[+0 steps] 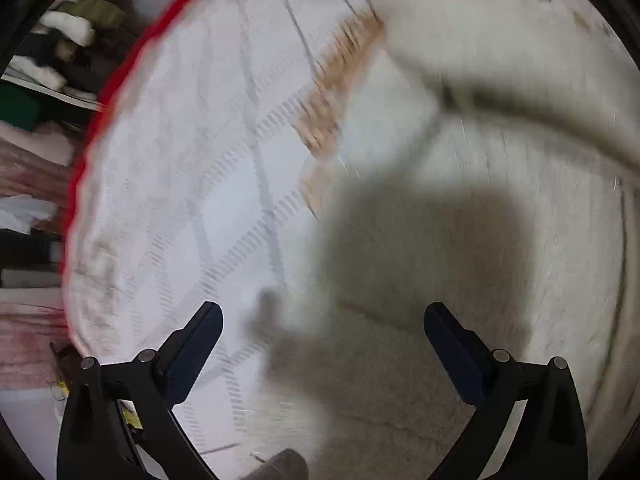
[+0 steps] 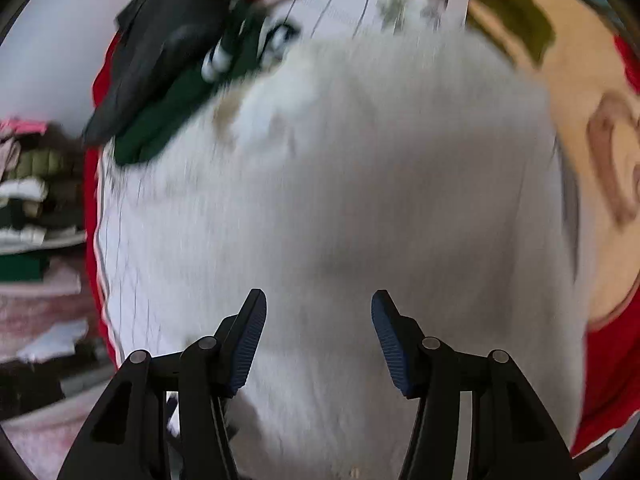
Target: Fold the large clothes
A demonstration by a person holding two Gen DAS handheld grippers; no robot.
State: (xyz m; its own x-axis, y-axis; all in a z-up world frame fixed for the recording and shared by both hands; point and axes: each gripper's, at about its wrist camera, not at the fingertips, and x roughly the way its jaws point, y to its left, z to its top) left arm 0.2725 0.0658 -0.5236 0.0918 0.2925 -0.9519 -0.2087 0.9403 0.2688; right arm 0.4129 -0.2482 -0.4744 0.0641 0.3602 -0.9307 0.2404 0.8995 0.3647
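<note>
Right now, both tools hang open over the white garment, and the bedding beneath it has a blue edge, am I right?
Not quite: the bedding's edge is red, as the left wrist view shows. The left tool and right tool do hang open over the white garment.

Fuzzy white cloth garment (image 2: pixel 340 200) on quilted stitched mattress (image 1: pixel 200 200).

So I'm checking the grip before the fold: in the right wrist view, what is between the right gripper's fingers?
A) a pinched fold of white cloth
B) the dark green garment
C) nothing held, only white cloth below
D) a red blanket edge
C: the right gripper has its jaws apart, with only the white garment behind the gap.
</note>
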